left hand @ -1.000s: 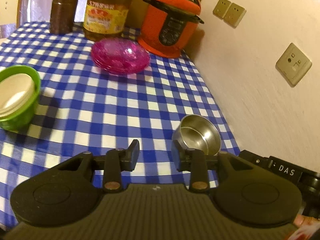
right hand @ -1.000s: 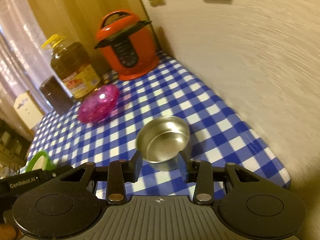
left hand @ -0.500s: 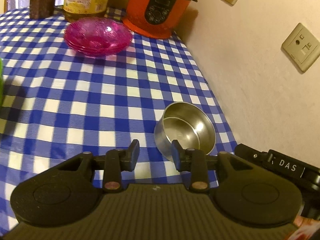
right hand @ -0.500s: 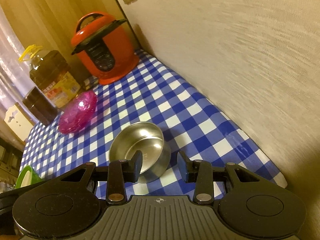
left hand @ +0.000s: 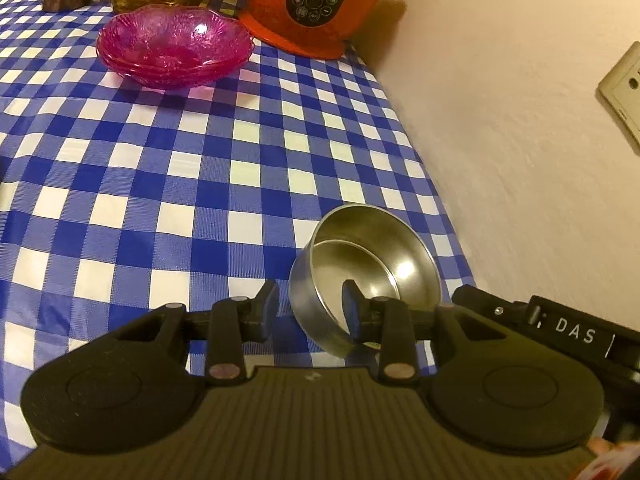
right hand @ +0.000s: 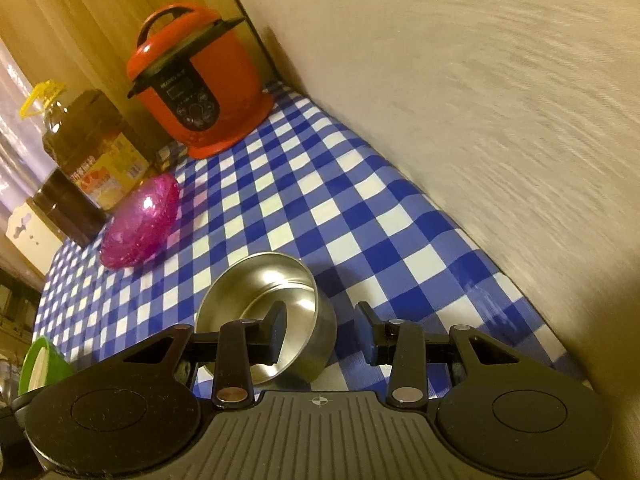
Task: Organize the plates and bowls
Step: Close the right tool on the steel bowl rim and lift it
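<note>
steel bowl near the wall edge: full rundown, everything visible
The steel bowl is shiny bare metal, round, straight-walled, with a stepped ring inside, and empty. It sits upright on the checked tablecloth near the table's wall-side edge. Each tool straddles its rim, one finger inside, one outside: left tool, right tool. Neither visibly pinches it yet.

cream wall [left hand: 500,140] (sockets [left hand: 624,88]), checked tablecloth [left hand: 200,168], warm light

Table [left hand: 200,168] under a blue-and-white check cloth, pushed against the wall. Near edge: steel bowl [left hand: 372,264], upright. Far end: stack of pink glass bowls [left hand: 174,46], red pressure cooker [right hand: 200,92] in the corner, oil bottle [right hand: 92,144], dark brown canister [right hand: 66,208]. Green bowl [right hand: 40,364] at left.
</note>
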The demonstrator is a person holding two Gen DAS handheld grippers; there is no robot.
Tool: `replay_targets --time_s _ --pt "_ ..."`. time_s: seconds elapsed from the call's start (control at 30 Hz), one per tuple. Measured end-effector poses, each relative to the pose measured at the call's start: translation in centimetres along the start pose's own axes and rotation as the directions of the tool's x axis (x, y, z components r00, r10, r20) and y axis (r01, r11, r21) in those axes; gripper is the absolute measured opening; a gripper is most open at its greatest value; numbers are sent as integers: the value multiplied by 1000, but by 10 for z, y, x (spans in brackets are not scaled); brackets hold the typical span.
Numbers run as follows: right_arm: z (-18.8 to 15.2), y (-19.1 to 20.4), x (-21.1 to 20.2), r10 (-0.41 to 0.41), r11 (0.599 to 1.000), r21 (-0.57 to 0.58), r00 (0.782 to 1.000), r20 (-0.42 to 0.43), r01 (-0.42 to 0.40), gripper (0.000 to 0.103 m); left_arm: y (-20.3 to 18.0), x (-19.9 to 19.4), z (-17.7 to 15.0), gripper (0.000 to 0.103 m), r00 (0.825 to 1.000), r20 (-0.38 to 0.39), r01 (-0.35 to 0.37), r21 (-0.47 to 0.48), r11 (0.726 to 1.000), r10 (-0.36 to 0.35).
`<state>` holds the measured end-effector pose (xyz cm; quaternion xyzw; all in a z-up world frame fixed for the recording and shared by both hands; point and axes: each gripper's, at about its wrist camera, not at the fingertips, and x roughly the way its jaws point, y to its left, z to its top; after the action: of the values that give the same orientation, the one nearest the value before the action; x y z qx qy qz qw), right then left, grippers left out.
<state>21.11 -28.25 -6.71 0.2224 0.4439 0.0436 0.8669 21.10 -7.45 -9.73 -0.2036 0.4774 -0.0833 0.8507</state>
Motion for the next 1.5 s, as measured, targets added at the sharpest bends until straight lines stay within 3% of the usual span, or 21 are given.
replay_targets --time_s 0.2,0.4,0.73,1.13,1.5 --pt "7 2 20 -15 1000 -16 998 -55 15 39 1 11 4 29 1000 -5 -14 -6 1000 14" --pt "7 3 34 -29 999 -17 995 -100 27 36 -1 21 7 20 1000 -14 -21 0 1000 21" --pt "7 4 40 -23 1000 4 993 -114 24 9 -5 25 8 11 1000 -17 -14 42 999 15" --pt "1 11 27 -11 1000 -11 995 -100 10 8 0 0 1 9 1000 -12 -14 57 998 14" --pt "-19 45 -7 37 998 -52 996 -86 -41 8 16 -57 -13 9 998 35 -56 40 998 54"
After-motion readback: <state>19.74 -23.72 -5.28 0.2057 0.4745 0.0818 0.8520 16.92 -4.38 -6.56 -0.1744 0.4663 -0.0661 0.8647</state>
